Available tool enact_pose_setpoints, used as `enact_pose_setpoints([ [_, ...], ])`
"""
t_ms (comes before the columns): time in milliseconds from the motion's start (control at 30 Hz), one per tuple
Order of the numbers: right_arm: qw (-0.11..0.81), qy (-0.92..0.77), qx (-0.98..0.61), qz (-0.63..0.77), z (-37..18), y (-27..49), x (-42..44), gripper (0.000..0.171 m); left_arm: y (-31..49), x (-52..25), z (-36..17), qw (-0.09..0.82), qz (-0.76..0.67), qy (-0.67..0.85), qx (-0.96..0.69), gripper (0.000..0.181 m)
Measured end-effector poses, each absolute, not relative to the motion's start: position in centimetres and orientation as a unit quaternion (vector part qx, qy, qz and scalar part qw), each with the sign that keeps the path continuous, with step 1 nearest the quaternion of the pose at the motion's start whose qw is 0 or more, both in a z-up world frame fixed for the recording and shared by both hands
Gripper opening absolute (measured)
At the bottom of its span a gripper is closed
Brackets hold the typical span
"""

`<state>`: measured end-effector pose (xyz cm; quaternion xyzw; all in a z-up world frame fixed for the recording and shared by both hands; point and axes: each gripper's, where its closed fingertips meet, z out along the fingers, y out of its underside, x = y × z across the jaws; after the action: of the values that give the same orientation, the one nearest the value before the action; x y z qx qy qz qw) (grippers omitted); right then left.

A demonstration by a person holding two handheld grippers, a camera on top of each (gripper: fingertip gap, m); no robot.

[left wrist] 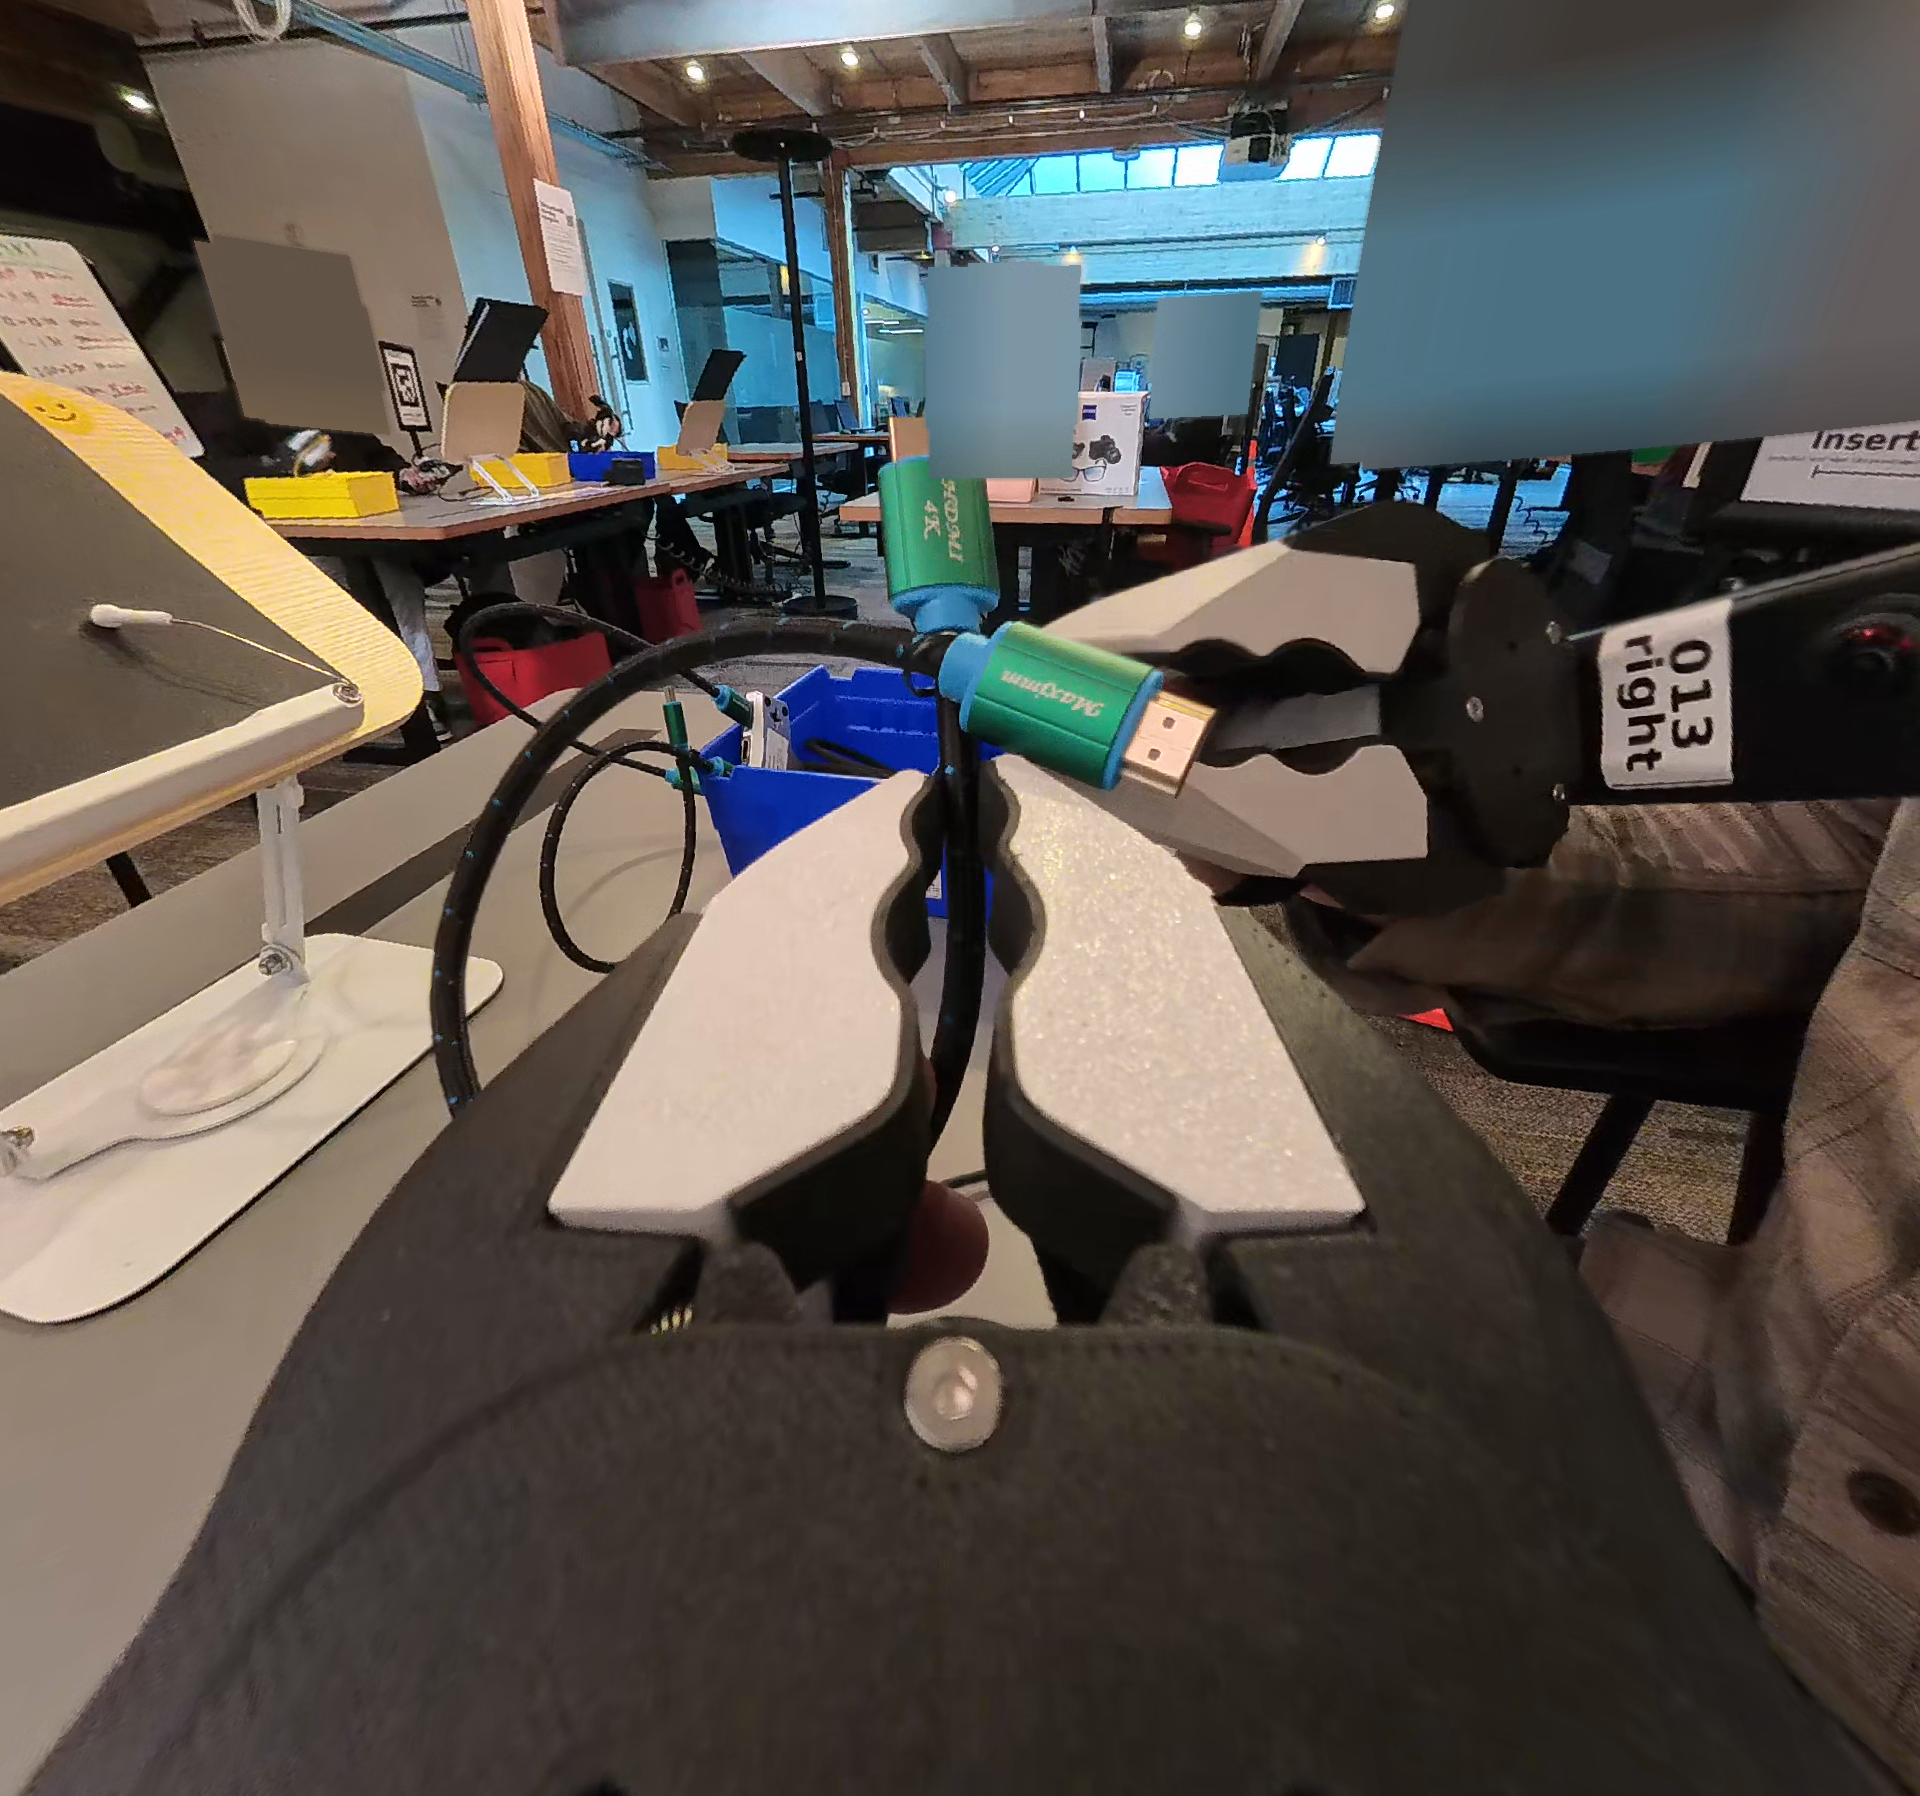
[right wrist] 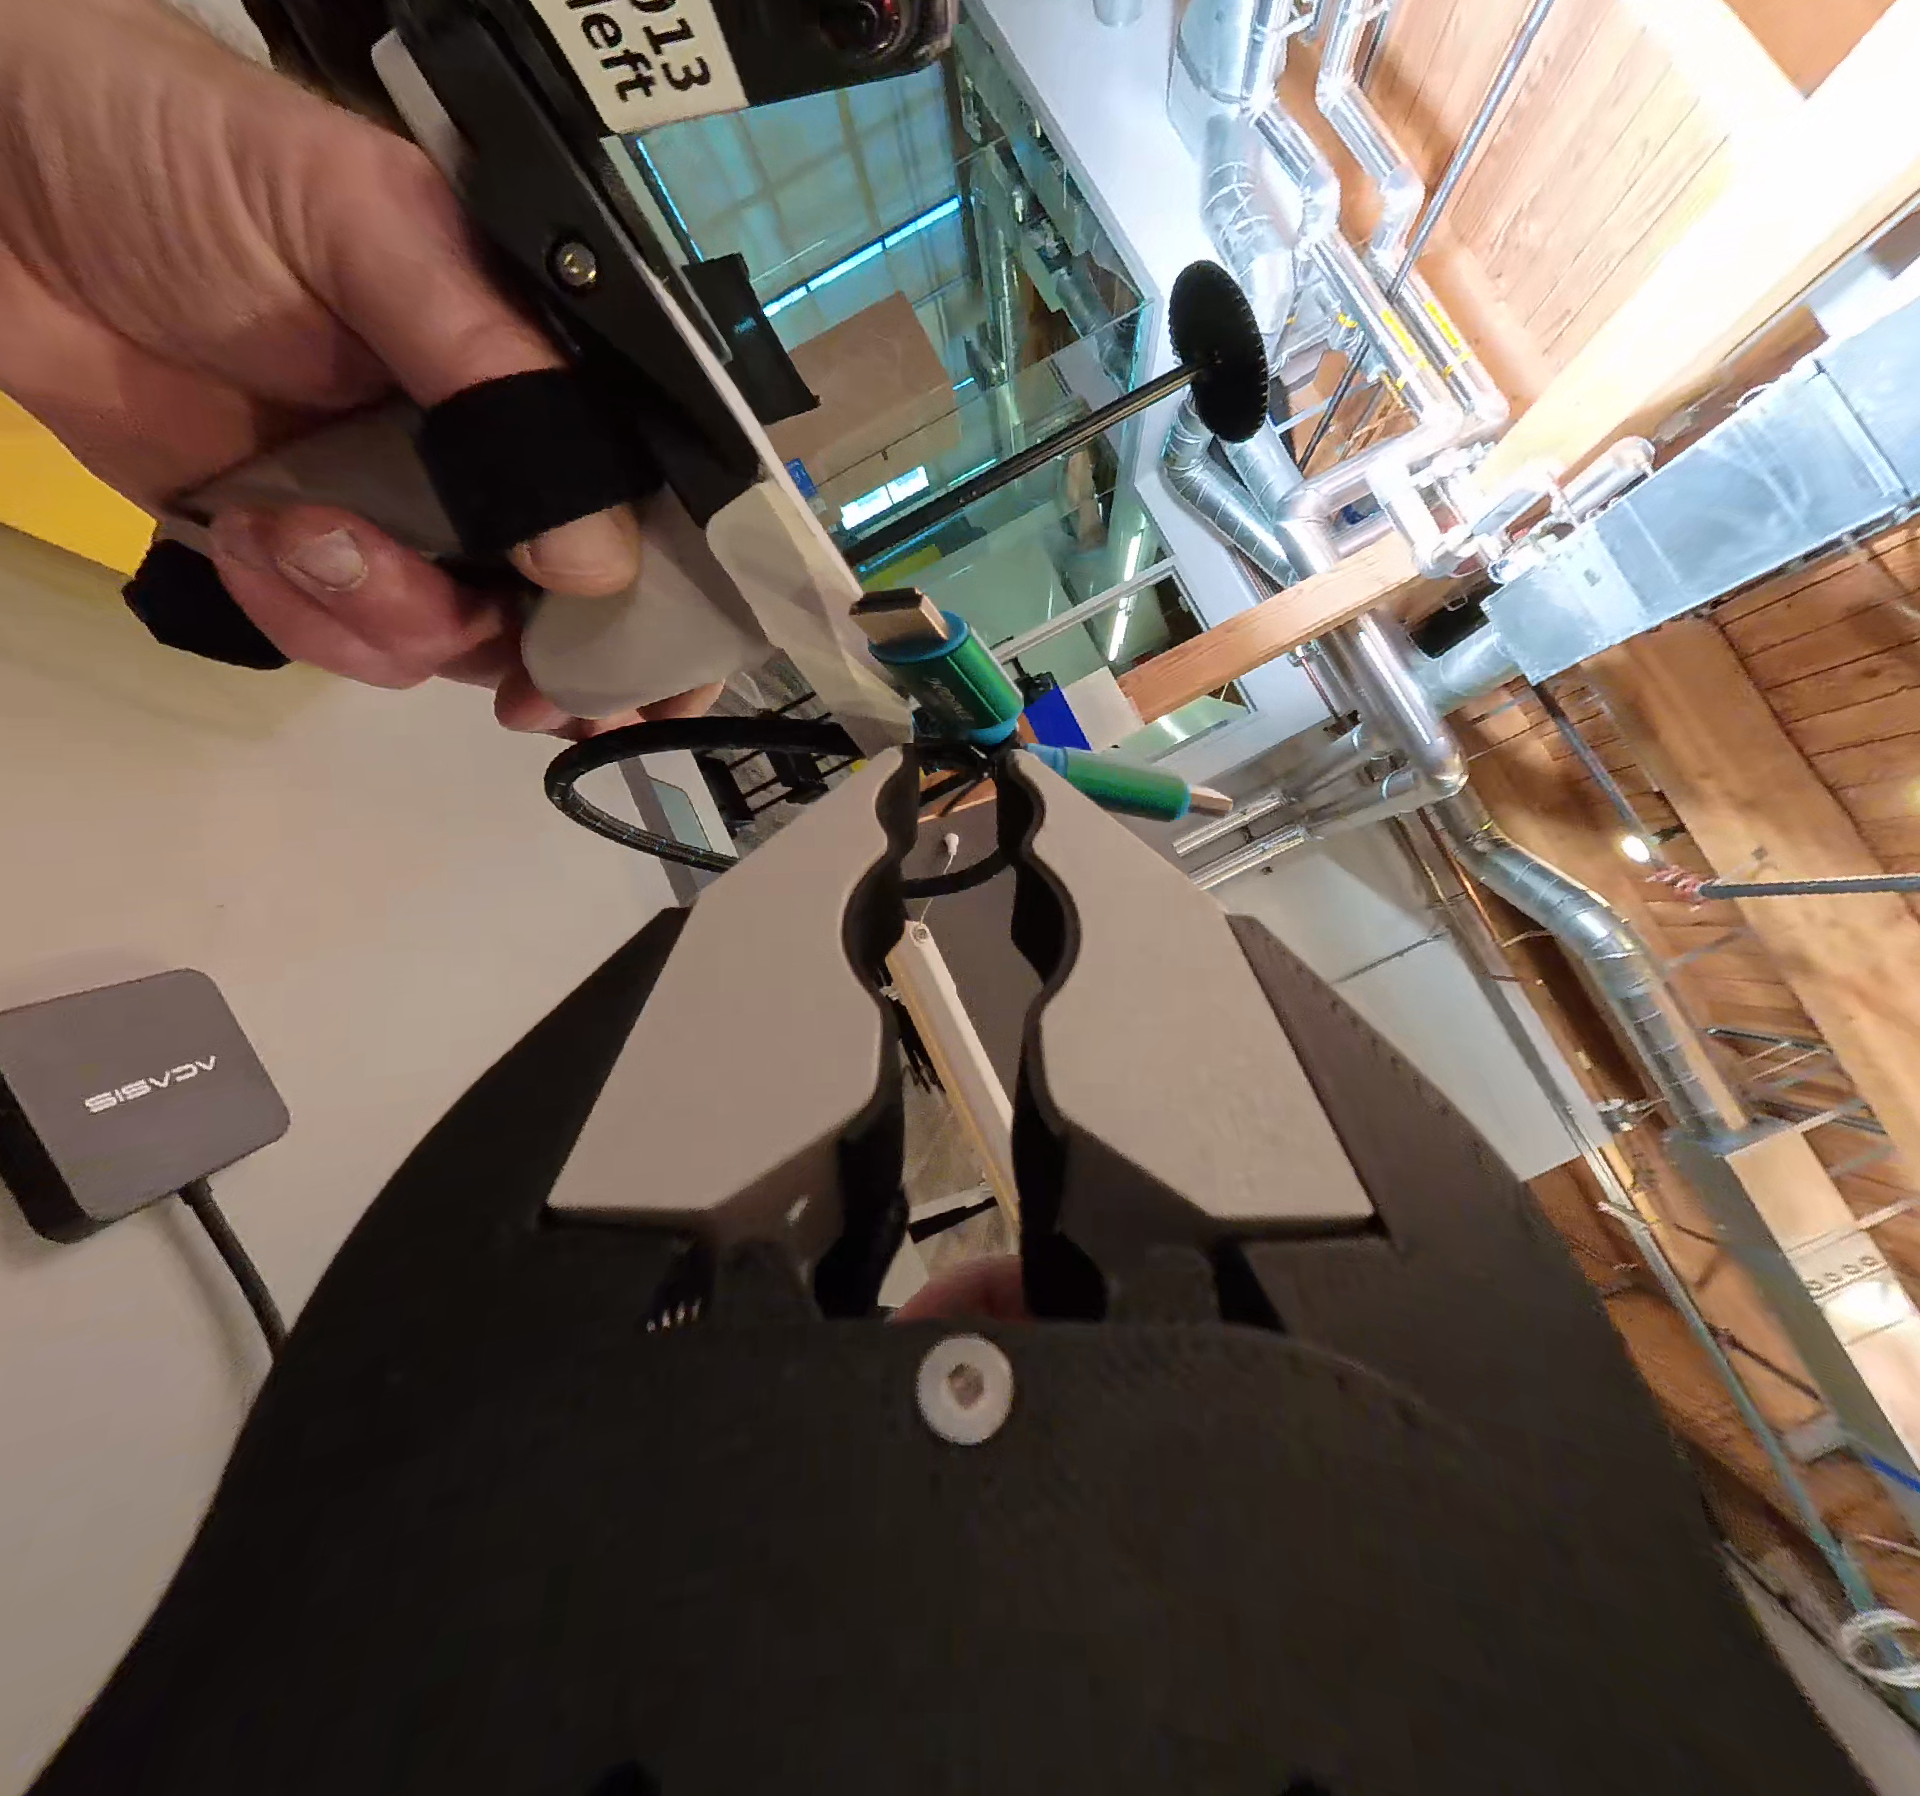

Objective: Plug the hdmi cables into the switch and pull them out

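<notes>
A black braided HDMI cable [left wrist: 457, 936] loops up off the table. My left gripper [left wrist: 956, 790] is shut on it, with the cable running between the fingers. Above it are two green plugs: one upright [left wrist: 935, 541], one sideways [left wrist: 1060, 718] with its gold tip pointing right. My right gripper [left wrist: 1029, 707], rolled on its side, has its tips just behind the sideways plug. In the right wrist view my right gripper [right wrist: 961, 775] has its jaws a narrow gap apart and holds nothing; both plugs [right wrist: 945, 676] lie beyond the tips. The grey switch [right wrist: 135, 1092] lies on the white table at the left.
A wooden laptop stand [left wrist: 187, 666] on a white base stands at the left of the grey table [left wrist: 208, 1383]. A blue bin [left wrist: 821, 790] with thin green-ended cables sits behind the cable loop. A person's hand [right wrist: 208, 292] holds the left gripper. Both grippers' tips are roughly 25 cm from the grey switch [right wrist: 135, 1092].
</notes>
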<state>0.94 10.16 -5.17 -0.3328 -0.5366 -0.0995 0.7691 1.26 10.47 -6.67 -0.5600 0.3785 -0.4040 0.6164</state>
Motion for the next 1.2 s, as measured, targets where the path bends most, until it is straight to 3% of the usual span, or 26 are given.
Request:
enact_pose_setpoints([
  [200, 0.77, -0.534, -0.329, -0.114, -5.1, 10.5, 1.1, 0.0, 10.6, 1.2, -7.1, 0.612, -0.395, 0.384, -0.567, 0.005],
  [333, 0.765, -0.53, -0.364, -0.049, -5.1, 10.5, 1.3, 0.0, 10.7, 1.3, -7.2, 0.615, -0.387, 0.387, -0.568, 0.005],
  [533, 0.73, -0.435, -0.475, 0.229, -4.5, 10.7, 1.6, 0.0, 10.8, 1.2, -6.9, 0.628, -0.372, 0.388, -0.563, 0.005],
  [633, 0.651, -0.329, -0.527, 0.436, -4.2, 11.2, 1.8, 0.0, 11.0, 1.1, -6.8, 0.638, -0.355, 0.386, -0.564, 0.005],
  [733, 0.471, -0.154, -0.537, 0.683, -4.6, 11.9, 1.9, 0.0, 11.5, 0.8, -6.9, 0.652, -0.324, 0.385, -0.567, 0.005],
  [800, 0.385, -0.092, -0.536, 0.745, -5.7, 12.3, 1.6, 0.0, 11.8, 0.6, -7.3, 0.655, -0.308, 0.383, -0.574, 0.005],
  [933, 0.394, -0.115, -0.545, 0.731, -5.9, 12.3, 1.4, 0.0, 12.0, 0.4, -7.5, 0.646, -0.333, 0.369, -0.579, 0.006],
  [1033, 0.478, -0.175, -0.57, 0.645, -6.3, 13.0, 2.0, 0.0, 12.2, 0.3, -7.5, 0.643, -0.335, 0.365, -0.584, 0.006],
  [1100, 0.552, -0.236, -0.579, 0.552, -6.3, 13.3, 2.5, 0.013, 12.5, -0.1, -7.4, 0.639, -0.34, 0.357, -0.591, 0.006],
  [1200, 0.628, -0.332, -0.553, 0.434, -5.6, 12.5, 2.4, 0.016, 12.6, -0.4, -7.4, 0.636, -0.342, 0.356, -0.593, 0.006],
])
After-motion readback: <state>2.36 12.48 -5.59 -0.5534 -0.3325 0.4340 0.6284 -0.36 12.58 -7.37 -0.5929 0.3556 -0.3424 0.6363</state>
